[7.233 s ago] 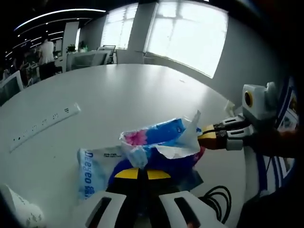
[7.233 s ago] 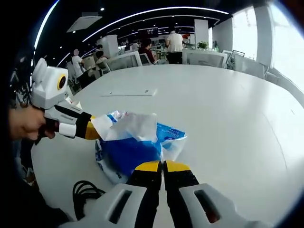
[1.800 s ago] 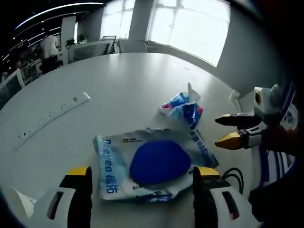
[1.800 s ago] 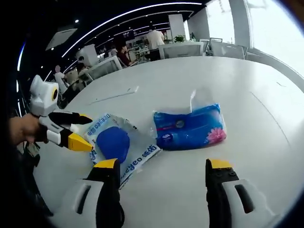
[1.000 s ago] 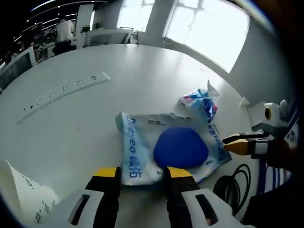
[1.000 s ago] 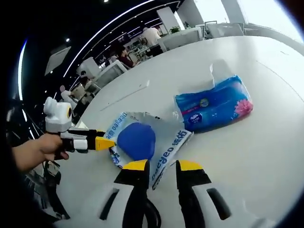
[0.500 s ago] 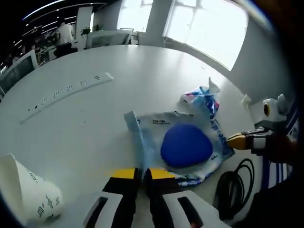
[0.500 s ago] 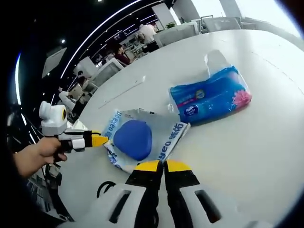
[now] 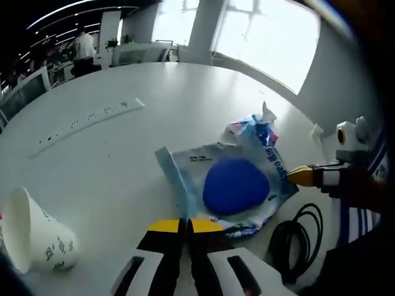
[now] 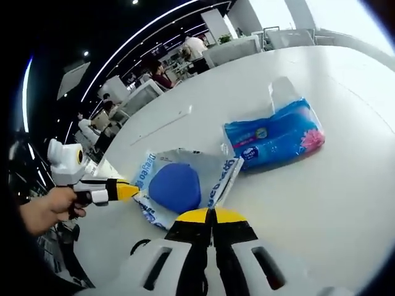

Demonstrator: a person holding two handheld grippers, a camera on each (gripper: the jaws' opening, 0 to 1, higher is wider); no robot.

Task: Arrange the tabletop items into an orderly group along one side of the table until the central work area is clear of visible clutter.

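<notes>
Gripping opposite edges of the wipes pack, the left gripper and right gripper each have jaws clamped together on its wrapper. The pack lies near the table edge, just beside the tissue pack. Judged from this, grouping is under way; a paper cup, a power strip and a black cable remain apart. Surface: smooth white tabletop. Room: open office, large windows, people seated beyond.

both views look down close from opposite ends of the wipes pack, sharing it and the white table.
</notes>
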